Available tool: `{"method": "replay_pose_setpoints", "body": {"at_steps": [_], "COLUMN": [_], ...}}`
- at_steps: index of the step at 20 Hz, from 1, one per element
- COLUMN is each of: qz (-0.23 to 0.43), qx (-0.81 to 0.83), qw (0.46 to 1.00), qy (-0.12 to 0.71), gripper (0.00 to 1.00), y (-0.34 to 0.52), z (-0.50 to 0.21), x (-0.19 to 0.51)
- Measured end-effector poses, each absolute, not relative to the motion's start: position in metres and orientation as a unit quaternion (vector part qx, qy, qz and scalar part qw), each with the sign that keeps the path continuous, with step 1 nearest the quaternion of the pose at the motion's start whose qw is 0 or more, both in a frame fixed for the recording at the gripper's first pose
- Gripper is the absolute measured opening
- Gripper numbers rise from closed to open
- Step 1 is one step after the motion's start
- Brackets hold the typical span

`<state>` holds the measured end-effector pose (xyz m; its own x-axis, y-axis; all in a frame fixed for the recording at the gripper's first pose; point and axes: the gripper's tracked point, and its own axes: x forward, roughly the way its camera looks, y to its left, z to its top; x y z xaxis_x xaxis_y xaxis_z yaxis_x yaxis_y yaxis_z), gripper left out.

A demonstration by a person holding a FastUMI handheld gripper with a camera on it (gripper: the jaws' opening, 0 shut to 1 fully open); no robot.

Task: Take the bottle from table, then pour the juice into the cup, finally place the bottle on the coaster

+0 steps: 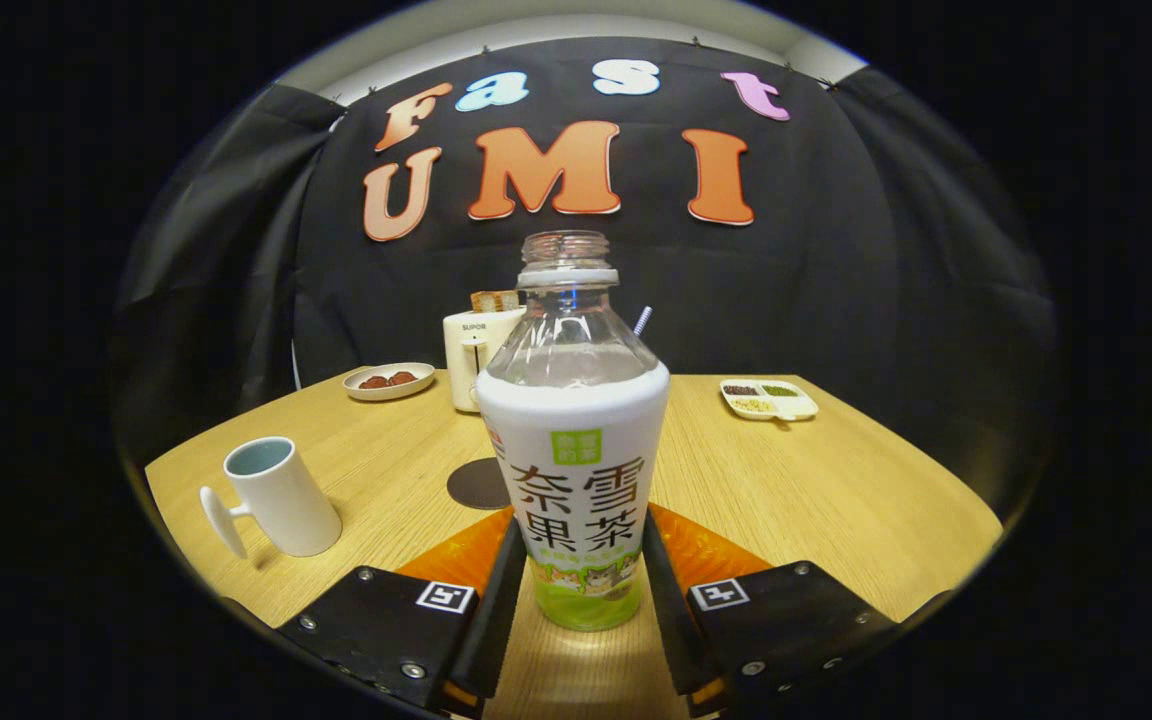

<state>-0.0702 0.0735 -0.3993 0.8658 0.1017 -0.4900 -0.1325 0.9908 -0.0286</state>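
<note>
Both fingers of my level gripper (584,590) clamp the upright bottle (576,440); cup (281,495) left of it.

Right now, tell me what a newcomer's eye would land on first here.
The uncapped bottle stands upright between the fingers of the gripper, which close in on its lower sides. A white cup sits on the wooden table to the bottle's left, and a dark round coaster lies just behind the bottle.

The uncapped bottle (576,440) is being pressed between both fingers of the gripper (581,580), upright on the table (816,490), cup (281,495) nearby.
</note>
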Motion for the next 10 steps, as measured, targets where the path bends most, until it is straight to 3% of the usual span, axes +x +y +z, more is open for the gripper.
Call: {"method": "replay_pose_setpoints", "body": {"at_steps": [10], "qz": [0.09], "qx": [-0.283], "qw": [0.94], "qy": [0.167], "gripper": [0.64], "y": [0.111], "z": [-0.365], "x": [-0.051]}}
